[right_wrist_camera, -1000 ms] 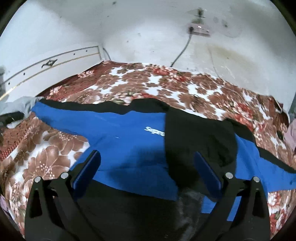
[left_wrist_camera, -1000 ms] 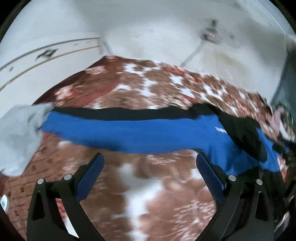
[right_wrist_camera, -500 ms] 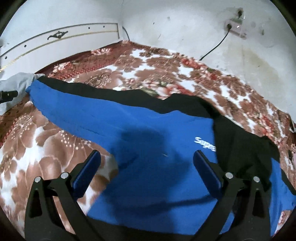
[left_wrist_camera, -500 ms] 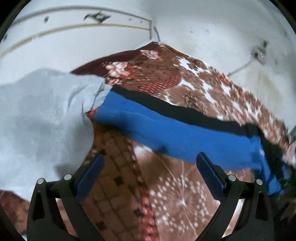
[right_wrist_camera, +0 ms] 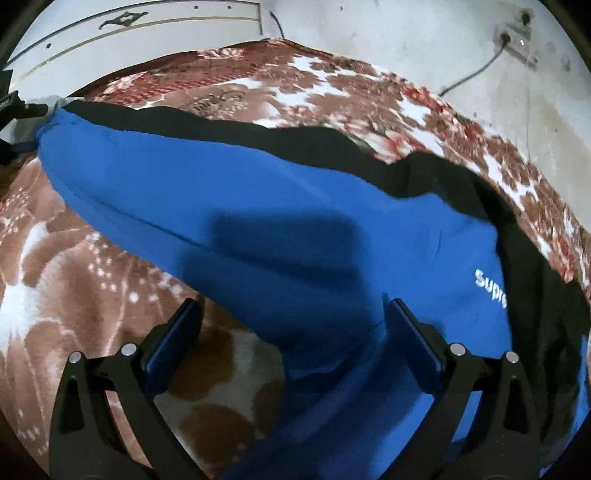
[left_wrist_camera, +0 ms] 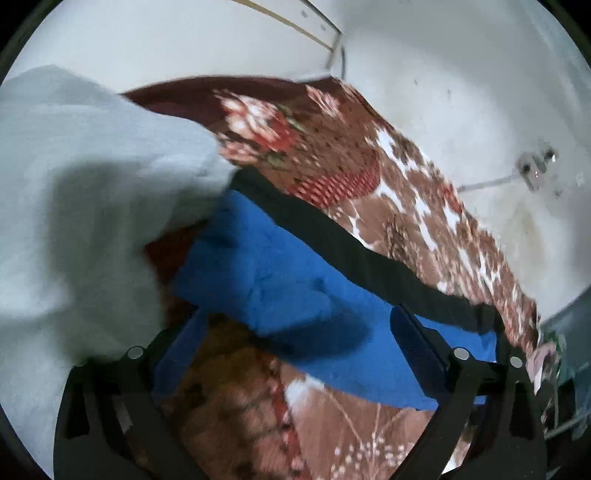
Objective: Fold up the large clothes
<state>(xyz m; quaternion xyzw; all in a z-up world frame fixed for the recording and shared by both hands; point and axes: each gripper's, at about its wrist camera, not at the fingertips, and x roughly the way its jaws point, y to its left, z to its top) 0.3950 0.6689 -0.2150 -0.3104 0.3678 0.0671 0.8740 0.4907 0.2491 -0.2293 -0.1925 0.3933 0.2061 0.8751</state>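
Observation:
A blue and black sweatshirt [right_wrist_camera: 280,229] with white lettering lies spread on the floral bedspread [right_wrist_camera: 332,85]. Its long sleeve [left_wrist_camera: 288,280] stretches left, ending at a pale grey cloth [left_wrist_camera: 81,192]. My left gripper [left_wrist_camera: 295,332] is open just above the sleeve's end, with blue fabric between its spread fingers. My right gripper [right_wrist_camera: 291,328] is open low over the sleeve where it joins the body. The other gripper's dark body [right_wrist_camera: 14,110] shows at the sleeve tip in the right wrist view.
A white headboard [right_wrist_camera: 129,40] with gold trim lines the bed's far side. A stained white wall [right_wrist_camera: 461,44] carries a socket and cable [right_wrist_camera: 517,33]. Some clutter [left_wrist_camera: 554,354] sits at the bed's right edge.
Both grippers have swung left along the sleeve and come lower. The left one now sits close over the sleeve end and the grey cloth. Neither has closed.

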